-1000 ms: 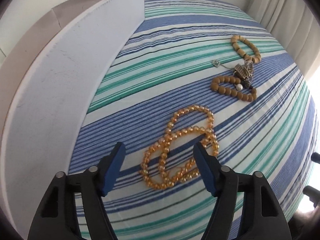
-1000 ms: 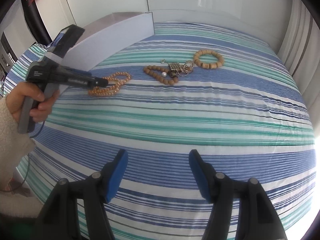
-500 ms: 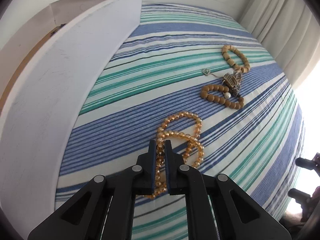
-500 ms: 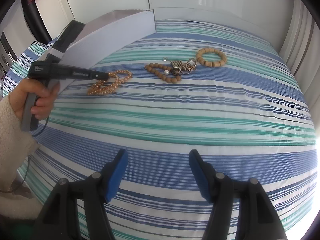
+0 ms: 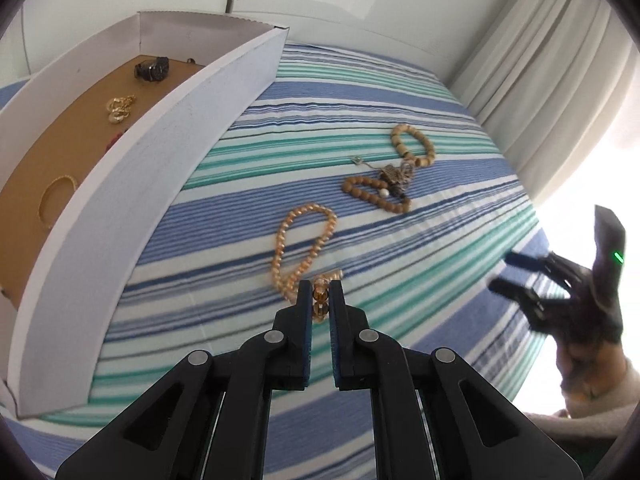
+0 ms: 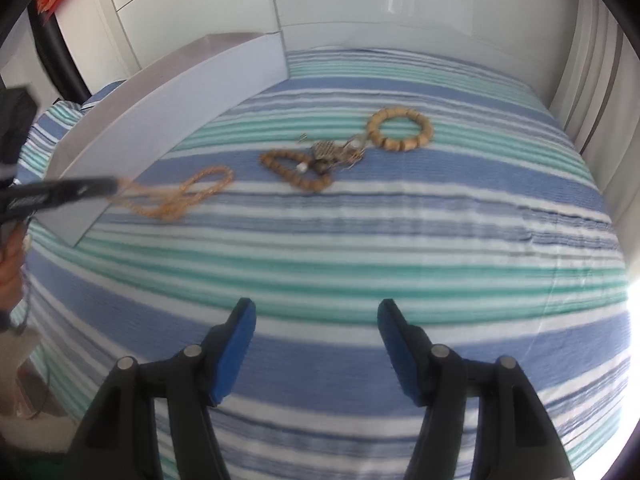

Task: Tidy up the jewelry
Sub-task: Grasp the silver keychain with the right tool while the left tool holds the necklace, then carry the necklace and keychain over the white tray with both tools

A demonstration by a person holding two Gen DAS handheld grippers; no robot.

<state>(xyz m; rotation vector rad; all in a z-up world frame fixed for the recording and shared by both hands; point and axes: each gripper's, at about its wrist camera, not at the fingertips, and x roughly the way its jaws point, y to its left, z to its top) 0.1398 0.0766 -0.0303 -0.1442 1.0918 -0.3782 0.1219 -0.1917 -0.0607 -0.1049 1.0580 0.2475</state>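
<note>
Left gripper [image 5: 320,300] is clamped on the limp amber bead necklace [image 5: 304,240] beside the box [image 5: 160,152]; right gripper [image 6: 316,320] gapes, empty.

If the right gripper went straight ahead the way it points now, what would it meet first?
Probably the striped bedspread itself: the open right gripper has bare cloth ahead of it. Further along that line lies the dark wooden bead bracelet tangled with the silver chain, though depth is hard to judge.

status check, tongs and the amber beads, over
Left tongs shut on amber bead necklace, strand trailing on bedspread. Right tongs open, holding nothing. White box wall stands beside necklace.
</note>
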